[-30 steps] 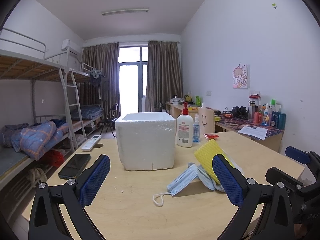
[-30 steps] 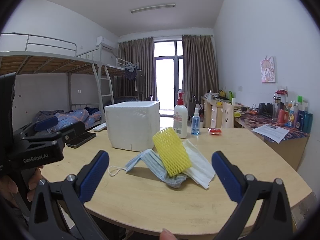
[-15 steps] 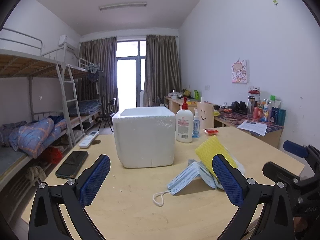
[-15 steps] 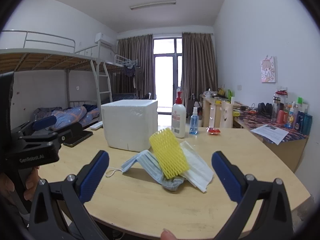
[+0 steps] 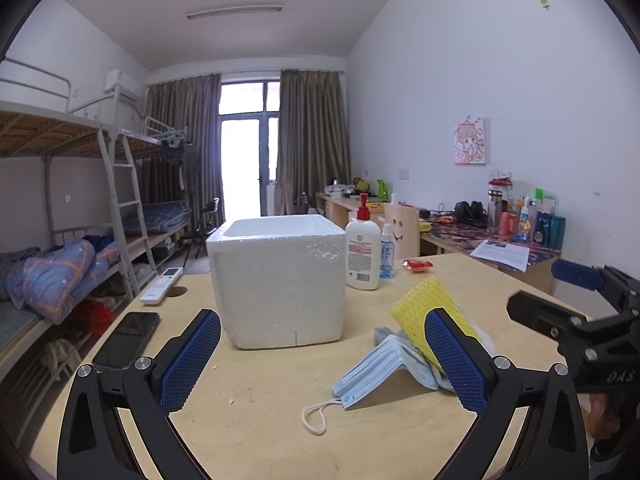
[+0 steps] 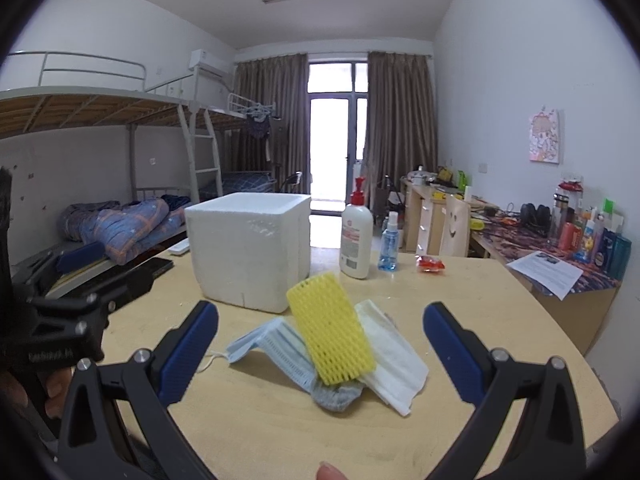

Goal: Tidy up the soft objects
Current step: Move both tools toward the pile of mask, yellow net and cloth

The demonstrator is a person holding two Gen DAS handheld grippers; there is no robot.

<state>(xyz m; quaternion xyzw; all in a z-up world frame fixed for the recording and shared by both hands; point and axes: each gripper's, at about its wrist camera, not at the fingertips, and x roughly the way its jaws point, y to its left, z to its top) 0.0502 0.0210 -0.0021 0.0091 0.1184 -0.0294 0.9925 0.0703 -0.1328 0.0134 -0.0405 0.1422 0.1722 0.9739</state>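
Note:
A pile of soft things lies on the wooden table (image 6: 460,292): a yellow foam net (image 6: 331,330) on top, a blue face mask (image 6: 272,340) to its left, a white mask (image 6: 394,354) to its right, a grey cloth (image 6: 336,396) underneath. In the left wrist view the yellow net (image 5: 424,308) and blue mask (image 5: 372,372) sit to the right. Behind stands an open white foam box (image 5: 280,276) (image 6: 250,248). My right gripper (image 6: 320,354) is open, its blue pads either side of the pile, short of it. My left gripper (image 5: 320,360) is open over bare table.
A white pump bottle (image 6: 356,240), a small blue spray bottle (image 6: 388,248) and a red packet (image 6: 430,264) stand behind the pile. A black phone (image 5: 126,338) and a white remote (image 5: 162,280) lie at the left. Bunk beds line the left wall, a cluttered desk (image 5: 492,236) the right.
Both grippers have edged forward and slightly down toward the table; the pile and the box look a little larger. Nothing was gripped.

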